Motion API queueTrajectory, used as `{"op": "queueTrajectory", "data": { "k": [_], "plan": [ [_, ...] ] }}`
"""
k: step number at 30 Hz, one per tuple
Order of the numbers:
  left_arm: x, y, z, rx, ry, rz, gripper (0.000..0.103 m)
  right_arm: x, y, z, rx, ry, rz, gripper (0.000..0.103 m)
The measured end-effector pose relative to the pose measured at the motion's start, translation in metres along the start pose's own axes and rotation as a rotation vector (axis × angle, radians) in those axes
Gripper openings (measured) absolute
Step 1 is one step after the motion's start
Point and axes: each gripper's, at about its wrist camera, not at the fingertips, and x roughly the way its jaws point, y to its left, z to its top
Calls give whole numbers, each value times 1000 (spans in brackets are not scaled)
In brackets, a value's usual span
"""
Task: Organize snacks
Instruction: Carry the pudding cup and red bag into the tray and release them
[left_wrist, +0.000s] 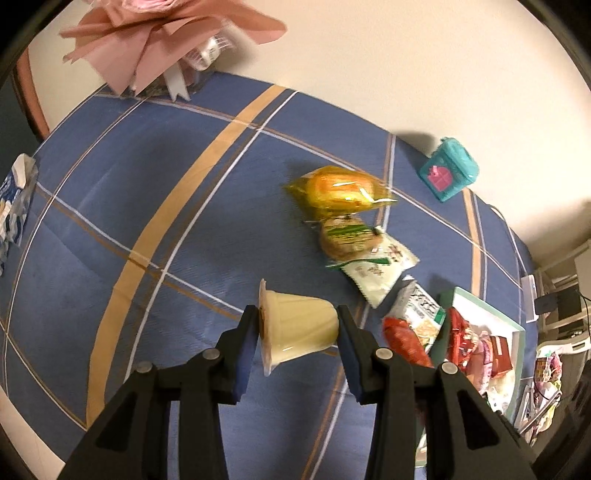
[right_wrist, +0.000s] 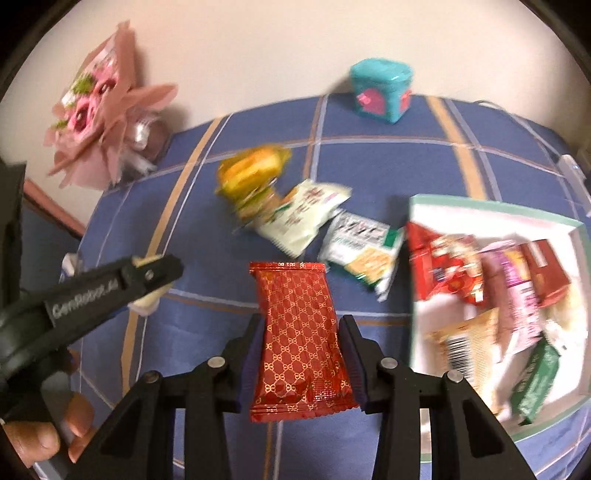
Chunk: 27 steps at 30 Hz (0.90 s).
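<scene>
Two grippers, each clamped on one snack above the blue plaid tabletop (left_wrist: 155, 192).

Left gripper (left_wrist: 297, 330): fingers closed on a pale yellow pudding cup (left_wrist: 295, 326) lying sideways, lid against the left finger, base against the right. Right gripper (right_wrist: 301, 341): fingers pressed on both long edges of a red gold-patterned wrapper (right_wrist: 299, 339), held lengthwise. Loose on the cloth: yellow-wrapped bun (right_wrist: 251, 171), green-and-white packets (right_wrist: 306, 214), cracker packet (right_wrist: 364, 247). To the right, a white tray with green rim (right_wrist: 495, 208), holding assorted red, pink and green packets. Near the wall: teal box (right_wrist: 380, 90), pink bouquet (right_wrist: 99, 110).
</scene>
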Motion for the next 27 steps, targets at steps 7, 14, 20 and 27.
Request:
{"op": "queueTrajectory", "data": {
  "k": [7, 14, 20, 27],
  "plan": [
    [-11, -34, -5, 66, -16, -52, 43, -27, -48, 14, 115, -69, -51, 44],
    [-16, -79, -17, 155, -10, -126, 43, -48, -112, 20, 246, -118, -157, 44],
    [-10, -124, -39, 269, 23, -145, 43, -57, -179, 10, 395, -119, -239, 44],
    [-6, -172, -66, 365, 70, -215, 43, -73, -230, -4, 485, -147, -339, 43]
  ]
}}
